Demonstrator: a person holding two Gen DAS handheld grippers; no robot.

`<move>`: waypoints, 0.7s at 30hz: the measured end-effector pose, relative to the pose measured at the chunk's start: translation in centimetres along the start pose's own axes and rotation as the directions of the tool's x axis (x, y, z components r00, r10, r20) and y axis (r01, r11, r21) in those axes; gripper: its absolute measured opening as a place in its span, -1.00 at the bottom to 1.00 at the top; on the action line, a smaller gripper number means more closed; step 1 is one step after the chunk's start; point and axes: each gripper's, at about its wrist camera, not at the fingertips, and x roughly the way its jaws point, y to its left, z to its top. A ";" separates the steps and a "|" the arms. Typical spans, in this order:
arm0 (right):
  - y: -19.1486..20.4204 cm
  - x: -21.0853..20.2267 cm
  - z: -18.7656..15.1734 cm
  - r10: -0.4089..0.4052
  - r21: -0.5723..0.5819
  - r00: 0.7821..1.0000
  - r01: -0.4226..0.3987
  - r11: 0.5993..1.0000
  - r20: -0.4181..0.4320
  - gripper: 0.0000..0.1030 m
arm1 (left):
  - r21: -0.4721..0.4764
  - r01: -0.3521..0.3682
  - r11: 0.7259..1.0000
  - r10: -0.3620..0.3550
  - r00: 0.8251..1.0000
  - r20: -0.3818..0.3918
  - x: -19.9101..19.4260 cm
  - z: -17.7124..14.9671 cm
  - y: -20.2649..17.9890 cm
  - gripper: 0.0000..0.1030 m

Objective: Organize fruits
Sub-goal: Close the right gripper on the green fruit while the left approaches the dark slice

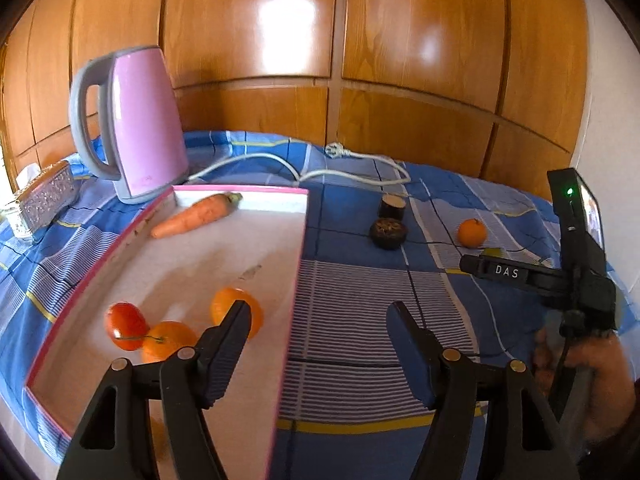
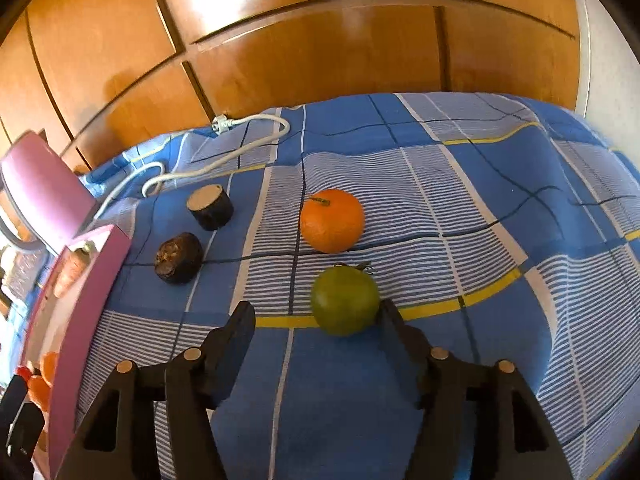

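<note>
A white tray with a pink rim (image 1: 298,240) lies on the blue checked cloth. In it are a carrot (image 1: 192,216), a red tomato (image 1: 126,326) and two oranges (image 1: 168,340) (image 1: 236,308). My left gripper (image 1: 320,312) is open and empty, straddling the tray's right wall. In the right wrist view a green tomato (image 2: 345,300) sits on the cloth between the fingers of my open right gripper (image 2: 316,312), close against the right finger. Another orange (image 2: 332,220) lies just beyond it.
Two dark round objects (image 2: 179,258) (image 2: 210,207) rest on the cloth left of the orange. A pink kettle (image 1: 140,128) stands behind the tray, its white cable (image 1: 360,156) trailing along the wooden wall. A patterned tissue box (image 1: 48,196) is far left. A hand (image 1: 592,380) shows at right.
</note>
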 end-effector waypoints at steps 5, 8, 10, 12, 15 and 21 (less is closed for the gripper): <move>-0.3 -0.1 0.1 0.002 0.013 1.000 -0.002 1.000 0.005 0.20 | 0.018 0.028 0.999 -0.028 0.999 -0.019 1.1 1.0 -1.5 0.37; -0.3 -0.2 0.1 -0.007 0.009 1.000 0.007 1.000 0.007 0.19 | 0.011 0.050 0.999 -0.049 0.998 -0.036 2.2 2.0 -2.1 0.37; -0.3 -0.3 0.1 -0.030 0.011 0.999 0.030 0.999 0.009 0.05 | 0.003 0.060 0.998 -0.060 0.997 -0.047 3.1 2.6 -2.4 0.37; -0.5 -0.3 0.1 -0.043 0.020 0.999 0.043 0.999 0.009 -0.06 | -0.007 0.071 0.997 -0.071 0.996 -0.060 4.1 3.1 -2.7 0.37; -0.8 -0.3 0.1 -0.067 0.036 0.998 0.067 0.997 0.009 -0.35 | -0.020 0.079 0.997 -0.080 0.994 -0.077 5.4 3.9 -3.0 0.37; -0.4 -0.4 0.3 -0.091 0.016 0.996 0.091 0.996 0.015 -0.36 | -0.007 0.085 0.996 -0.085 0.990 -0.108 7.9 5.0 -4.0 0.36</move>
